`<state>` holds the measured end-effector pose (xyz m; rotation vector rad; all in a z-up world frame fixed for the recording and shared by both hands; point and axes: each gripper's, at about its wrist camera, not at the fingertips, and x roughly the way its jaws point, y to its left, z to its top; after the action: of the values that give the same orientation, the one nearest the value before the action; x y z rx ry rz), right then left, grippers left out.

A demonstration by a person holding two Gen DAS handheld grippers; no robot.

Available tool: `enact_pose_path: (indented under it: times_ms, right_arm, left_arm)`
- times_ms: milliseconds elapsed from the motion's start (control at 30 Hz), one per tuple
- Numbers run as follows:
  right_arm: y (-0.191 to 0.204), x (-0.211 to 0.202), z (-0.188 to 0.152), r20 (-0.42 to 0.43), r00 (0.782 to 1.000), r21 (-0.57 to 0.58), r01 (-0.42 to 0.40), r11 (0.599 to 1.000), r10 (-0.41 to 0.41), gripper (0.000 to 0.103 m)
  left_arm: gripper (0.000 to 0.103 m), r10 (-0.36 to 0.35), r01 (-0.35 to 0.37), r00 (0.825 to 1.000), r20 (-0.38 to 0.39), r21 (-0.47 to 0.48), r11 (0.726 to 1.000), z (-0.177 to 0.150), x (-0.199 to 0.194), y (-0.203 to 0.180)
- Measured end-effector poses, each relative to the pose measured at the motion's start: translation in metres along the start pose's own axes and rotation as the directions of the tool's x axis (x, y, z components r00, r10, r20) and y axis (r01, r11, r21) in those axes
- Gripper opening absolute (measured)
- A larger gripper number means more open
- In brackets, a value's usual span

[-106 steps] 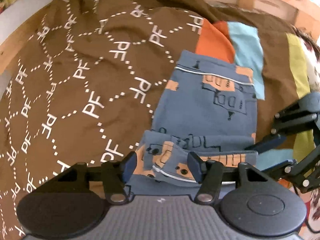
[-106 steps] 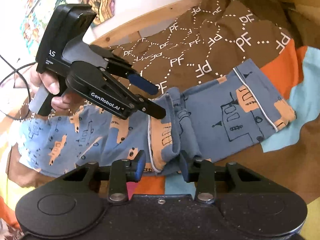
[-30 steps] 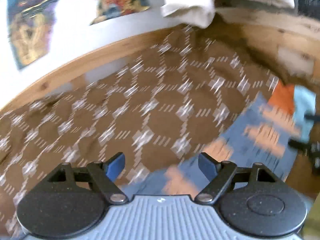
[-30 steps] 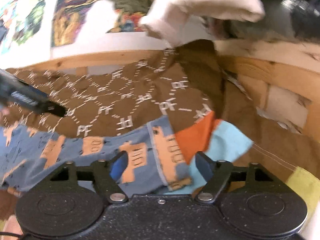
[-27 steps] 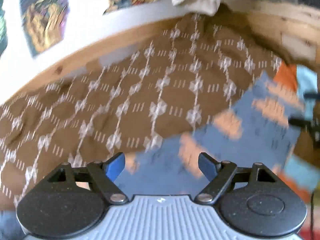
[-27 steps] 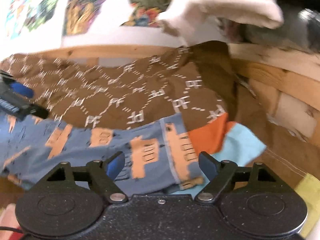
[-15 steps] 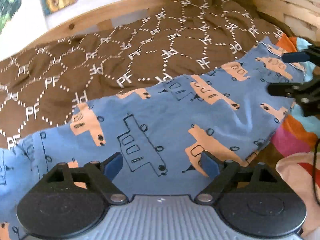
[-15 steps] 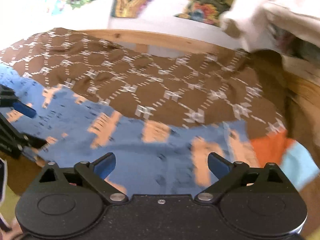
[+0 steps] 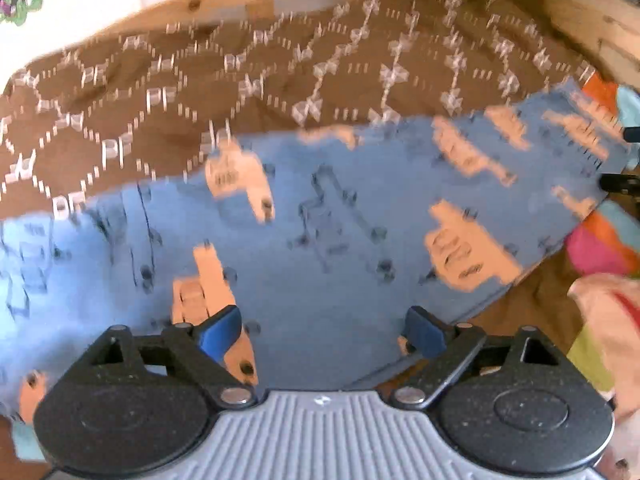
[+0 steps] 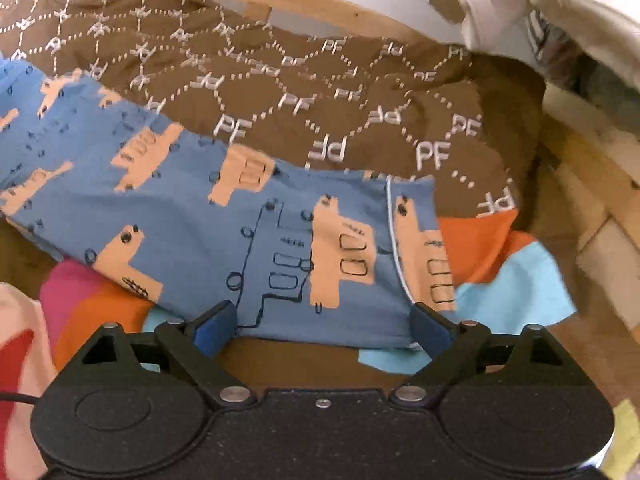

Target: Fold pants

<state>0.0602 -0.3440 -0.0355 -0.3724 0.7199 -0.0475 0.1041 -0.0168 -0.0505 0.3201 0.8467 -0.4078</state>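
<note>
Blue cotton pants (image 9: pixel 340 232) with peach truck prints lie stretched long across the brown quilt (image 9: pixel 160 92), where seconds ago they sat bunched in a half-fold. Left wrist view: blurred; left gripper (image 9: pixel 322 330) hangs released over the pants' mid-length, jaws wide, nothing pinched, the cloth merely below them. At the pants' far end the right gripper's tips (image 9: pixel 624 160) poke in. Right wrist view: right gripper (image 10: pixel 322 326) sits at the pants' (image 10: pixel 240 220) near edge by the piped cuff (image 10: pixel 400 256), jaws easing inward from wide, cloth not pinched. Judgement: the garment has been laid flat and let go; the fold proper starts afresh.
</note>
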Motion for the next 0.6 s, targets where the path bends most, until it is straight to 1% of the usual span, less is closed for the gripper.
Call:
enact_pose_path:
  times_ms: [33, 67, 100, 133, 200, 267, 300, 333, 367, 400, 433, 500, 533, 600]
  right_arm:
    - [0.003, 0.001, 0.008, 0.037, 0.999, -0.007, -0.009, 1.0, 0.009, 0.095]
    - [0.008, 0.003, 0.019, 0.068, 0.997, -0.013, -0.041, 0.999, 0.042, 0.097]
    - [0.012, 0.008, 0.027, 0.084, 0.993, -0.013, -0.077, 0.997, 0.078, 0.097]
    - [0.018, 0.015, 0.04, 0.104, 0.985, -0.012, -0.134, 0.991, 0.134, 0.097]
    - [0.032, 0.035, 0.06, 0.125, 0.967, -0.028, -0.222, 0.975, 0.224, 0.097]
    - [0.047, 0.052, 0.072, 0.121, 0.959, -0.055, -0.251, 0.966, 0.256, 0.097]
    - [0.053, 0.062, 0.074, 0.112, 0.955, -0.077, -0.267, 0.961, 0.274, 0.097]
    - [0.057, 0.073, 0.077, 0.079, 0.957, -0.104, -0.27, 0.957, 0.279, 0.097]
    - [0.06, 0.081, 0.076, 0.045, 0.963, -0.132, -0.26, 0.957, 0.267, 0.097]
    - [0.058, 0.087, 0.072, 0.03, 0.967, -0.152, -0.244, 0.958, 0.252, 0.098]
    - [0.051, 0.088, 0.069, 0.032, 0.968, -0.137, -0.243, 0.96, 0.25, 0.102]
    - [0.033, 0.091, 0.068, 0.007, 0.975, -0.089, -0.222, 0.971, 0.224, 0.102]
    - [0.028, 0.092, 0.069, -0.002, 0.977, -0.086, -0.212, 0.974, 0.212, 0.102]
    - [0.022, 0.089, 0.076, 0.006, 0.985, -0.112, -0.168, 0.979, 0.17, 0.102]
  left_arm:
    - [0.092, 0.008, -0.009, 0.999, 0.032, 0.011, 1.0, 0.005, -0.003, -0.001]
    - [0.092, 0.02, -0.021, 0.998, 0.053, 0.017, 1.0, 0.011, -0.004, -0.003]
    - [0.092, 0.028, -0.029, 0.997, 0.067, 0.009, 1.0, 0.018, -0.002, -0.003]
    - [0.093, 0.036, -0.035, 0.997, 0.072, -0.013, 0.999, 0.024, 0.001, -0.002]
    - [0.093, 0.064, -0.06, 0.997, 0.048, -0.077, 0.995, 0.033, 0.014, 0.006]
    - [0.093, 0.105, -0.105, 0.994, -0.003, -0.126, 0.986, 0.032, 0.03, 0.017]
    - [0.093, 0.128, -0.133, 0.991, -0.045, -0.15, 0.98, 0.027, 0.039, 0.025]
    - [0.093, 0.133, -0.145, 0.988, -0.082, -0.174, 0.974, 0.021, 0.046, 0.033]
    - [0.094, 0.118, -0.13, 0.99, -0.075, -0.193, 0.972, 0.014, 0.045, 0.041]
    - [0.094, 0.107, -0.115, 0.993, -0.056, -0.186, 0.976, 0.008, 0.04, 0.046]
    - [0.094, 0.106, -0.114, 0.992, -0.064, -0.154, 0.982, 0.005, 0.035, 0.047]
    - [0.094, 0.105, -0.112, 0.991, -0.078, -0.081, 0.99, 0.002, 0.027, 0.047]
    - [0.094, 0.098, -0.104, 0.991, -0.088, -0.062, 0.993, 0.001, 0.023, 0.048]
    - [0.094, 0.053, -0.059, 0.994, -0.097, -0.056, 0.997, 0.004, 0.013, 0.056]
